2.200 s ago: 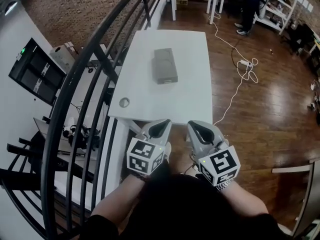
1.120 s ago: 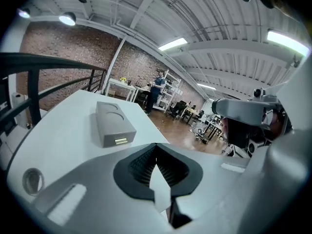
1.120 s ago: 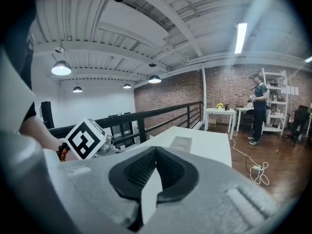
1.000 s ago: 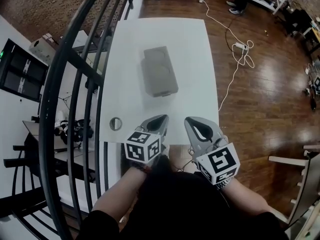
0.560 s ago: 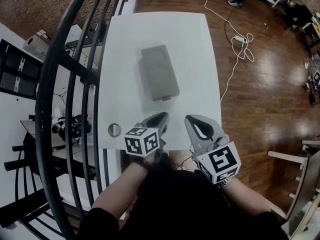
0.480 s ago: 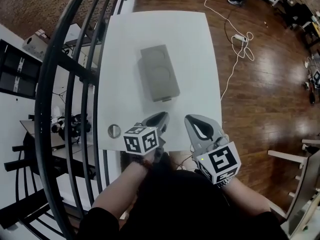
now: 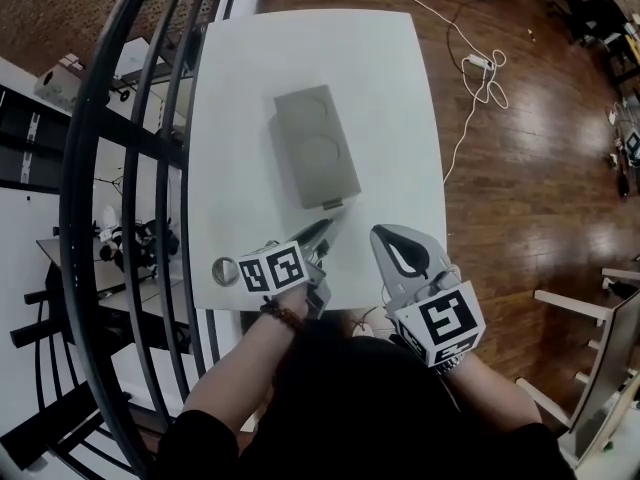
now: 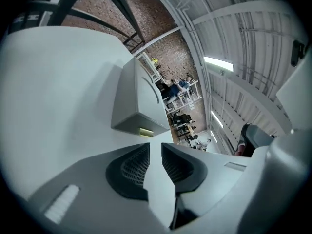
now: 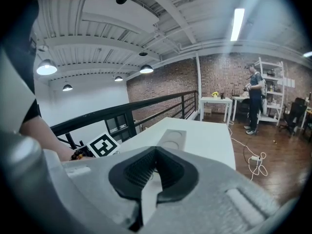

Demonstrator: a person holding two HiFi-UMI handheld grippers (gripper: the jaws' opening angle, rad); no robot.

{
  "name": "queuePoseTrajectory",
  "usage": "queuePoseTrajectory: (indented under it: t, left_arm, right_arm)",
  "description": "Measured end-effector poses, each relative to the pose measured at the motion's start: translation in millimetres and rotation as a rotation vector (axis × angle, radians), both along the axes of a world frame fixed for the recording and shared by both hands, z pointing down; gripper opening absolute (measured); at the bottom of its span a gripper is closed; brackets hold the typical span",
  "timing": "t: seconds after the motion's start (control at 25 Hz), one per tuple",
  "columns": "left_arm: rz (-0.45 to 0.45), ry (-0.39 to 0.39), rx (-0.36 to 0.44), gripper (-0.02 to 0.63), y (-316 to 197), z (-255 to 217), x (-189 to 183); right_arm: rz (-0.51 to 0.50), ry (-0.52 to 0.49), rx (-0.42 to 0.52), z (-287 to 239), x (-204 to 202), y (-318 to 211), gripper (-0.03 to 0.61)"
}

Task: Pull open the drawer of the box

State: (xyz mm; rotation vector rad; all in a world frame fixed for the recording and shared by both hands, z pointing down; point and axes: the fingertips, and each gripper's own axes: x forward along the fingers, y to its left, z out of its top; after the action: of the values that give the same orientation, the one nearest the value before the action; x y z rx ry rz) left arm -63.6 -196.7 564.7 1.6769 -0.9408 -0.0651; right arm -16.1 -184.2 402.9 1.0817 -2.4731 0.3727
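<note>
**A:** Head view?
**B:** I see the grey box (image 7: 315,146) mid-bench (image 7: 400,88), its handle (image 7: 333,206) facing the near edge. The left gripper (image 7: 322,231) is just short of it, the right gripper (image 7: 380,233) beside.
**A:** Left gripper view?
**B:** My fingers (image 8: 134,167) are opening, nothing between them.
**A:** Right gripper view?
**B:** Fingers pressed together, empty.

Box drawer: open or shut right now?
Shut. The box shows a flush front face, only its pull tab sticking out. The left claw is short of the tab, opening, nothing between its jaws.
</note>
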Motion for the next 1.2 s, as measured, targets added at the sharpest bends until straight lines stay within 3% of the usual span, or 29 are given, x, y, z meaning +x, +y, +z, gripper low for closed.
queuePoseTrajectory:
  t: [0.32, 0.64, 0.92, 1.2]
  left_arm:
    - [-0.079, 0.14, -0.088, 0.129, -12, 11, -3]
    - [-0.112, 0.199, -0.12, 0.133, -22, 16, -5]
    - [-0.09, 0.218, -0.132, 0.127, -25, 20, -2]
    - [-0.067, 0.232, -0.139, 0.072, -25, 20, 2]
  right_arm:
    - [0.012, 0.011, -0.019, 4, 1, -10, -0.008]
    - [0.025, 0.019, -0.036, 9, 2, -15, -0.008]
    - [0.033, 0.026, -0.033, 11, 0, -21, -0.008]
    - [0.046, 0.035, -0.037, 11, 0, -21, -0.008]
